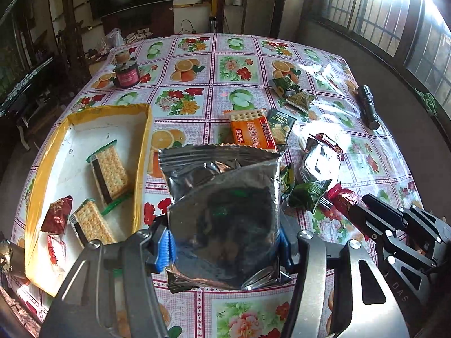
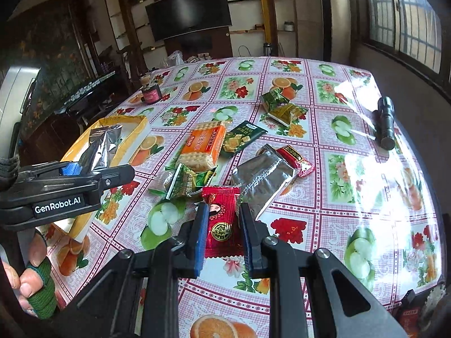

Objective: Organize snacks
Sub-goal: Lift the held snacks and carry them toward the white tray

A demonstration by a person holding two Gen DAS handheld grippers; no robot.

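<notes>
A loose pile of snack packets [image 2: 225,163] is crowding the middle of the fruit-patterned oilcloth worktop [image 2: 352,225]. Its near right stretch is lying open. A black flashlight [image 2: 384,125] is blocking the right edge, and a yellow-rimmed white cardboard tray [image 1: 145,152], partly filled, is closing off the left.

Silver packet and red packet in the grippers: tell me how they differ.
The silver packet is plain foil; the red packet is printed. The silver packet is the larger. The left gripper holds the silver one, the right gripper the red. Both are clamped.
</notes>
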